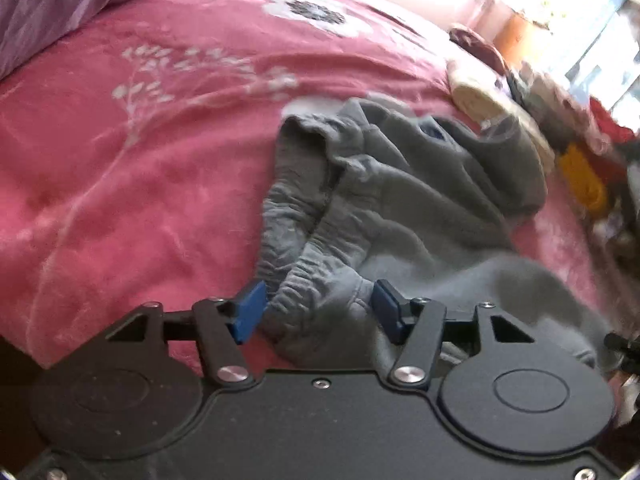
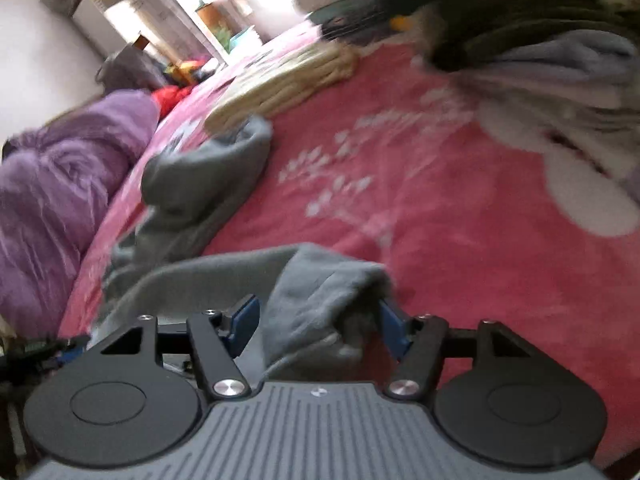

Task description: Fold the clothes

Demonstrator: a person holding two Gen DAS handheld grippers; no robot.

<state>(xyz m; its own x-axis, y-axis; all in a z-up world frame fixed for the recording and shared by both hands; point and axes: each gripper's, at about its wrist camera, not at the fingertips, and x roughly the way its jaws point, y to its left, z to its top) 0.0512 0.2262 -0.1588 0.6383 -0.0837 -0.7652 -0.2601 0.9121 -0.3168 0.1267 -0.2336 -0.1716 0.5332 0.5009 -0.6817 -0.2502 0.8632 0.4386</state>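
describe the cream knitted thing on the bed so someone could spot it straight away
Start from the pink floral bedspread that covers the bed. Past the crumpled grey garment, toward the bright window end, lies the folded cream knit. It is the only pale, ribbed, neatly folded piece; the grey garment is loose and rumpled.

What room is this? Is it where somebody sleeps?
Most likely a bedroom. A pink flowered blanket covers what looks like a bed, a purple quilt is bunched at its edge, and grey clothes lie on it, with more clothes piled nearby.
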